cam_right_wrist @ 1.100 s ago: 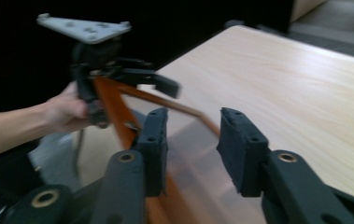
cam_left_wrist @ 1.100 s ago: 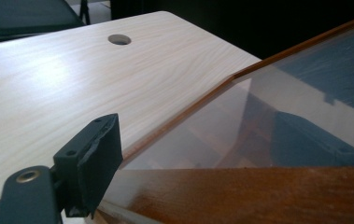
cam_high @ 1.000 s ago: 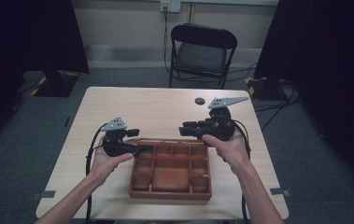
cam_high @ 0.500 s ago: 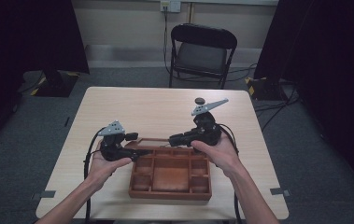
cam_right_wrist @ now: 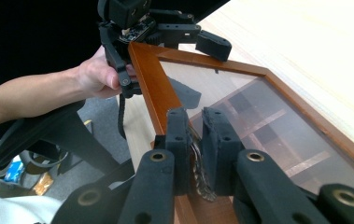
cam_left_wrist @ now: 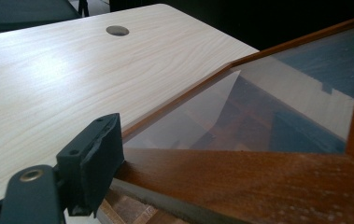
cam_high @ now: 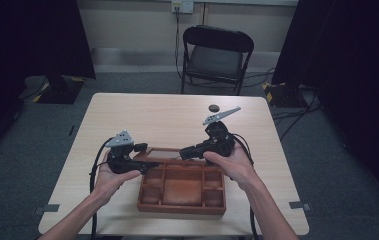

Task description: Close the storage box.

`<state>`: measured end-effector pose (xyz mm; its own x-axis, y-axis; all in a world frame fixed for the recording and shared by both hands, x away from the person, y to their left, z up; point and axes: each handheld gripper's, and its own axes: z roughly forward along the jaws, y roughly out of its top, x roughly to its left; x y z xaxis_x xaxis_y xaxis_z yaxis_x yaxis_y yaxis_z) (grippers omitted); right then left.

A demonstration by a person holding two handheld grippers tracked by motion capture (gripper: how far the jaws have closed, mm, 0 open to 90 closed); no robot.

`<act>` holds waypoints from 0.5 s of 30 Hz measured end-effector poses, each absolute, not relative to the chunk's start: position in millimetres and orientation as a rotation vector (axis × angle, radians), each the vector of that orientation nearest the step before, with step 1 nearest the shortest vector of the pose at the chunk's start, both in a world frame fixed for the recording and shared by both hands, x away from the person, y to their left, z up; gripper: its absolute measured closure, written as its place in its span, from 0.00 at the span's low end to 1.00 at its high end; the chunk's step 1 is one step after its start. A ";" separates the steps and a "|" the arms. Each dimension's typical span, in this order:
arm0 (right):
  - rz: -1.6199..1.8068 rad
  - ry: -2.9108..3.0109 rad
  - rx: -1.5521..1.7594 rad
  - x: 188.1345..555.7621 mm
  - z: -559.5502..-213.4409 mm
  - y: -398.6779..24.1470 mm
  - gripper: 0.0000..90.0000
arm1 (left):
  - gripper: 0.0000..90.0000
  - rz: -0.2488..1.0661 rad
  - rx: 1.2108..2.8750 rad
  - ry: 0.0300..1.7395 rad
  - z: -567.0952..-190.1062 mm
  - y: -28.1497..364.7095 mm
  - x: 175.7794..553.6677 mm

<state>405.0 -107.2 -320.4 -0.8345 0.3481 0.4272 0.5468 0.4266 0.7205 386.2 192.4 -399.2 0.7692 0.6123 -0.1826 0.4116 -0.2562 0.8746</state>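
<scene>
Holding the glass lid [cam_right_wrist: 149,79] of the wooden box [cam_high: 182,207] with both claws, I am at the lifting step. The lid sits tipped over the box near my edge of the table [cam_high: 142,115], and I can see the little rooms of the box through the glass. My right gripper [cam_right_wrist: 194,121] is pinched tight on the lid's wood frame. My left gripper [cam_high: 149,164] sits at a corner of the lid, one pad [cam_left_wrist: 93,163] pressed on the wood, so it looks clamped too. Both hands are low, with the claws pointing in at each other. Next I think I must move both hands together, slowly, so the lid does not twist or slip.
</scene>
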 end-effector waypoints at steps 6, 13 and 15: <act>-1.349 -2.466 -0.769 405.0 -321.7 -108.3 0.92 | 0.20 0.246 1.897 0.766 -399.9 191.3 384.3; -1.350 -2.477 -0.752 405.0 -321.5 -108.9 0.92 | 0.22 0.244 1.888 0.772 -402.2 194.5 384.3; -1.347 -2.475 -0.754 404.8 -321.7 -109.9 0.92 | 0.22 0.240 1.892 0.779 -403.2 195.8 384.4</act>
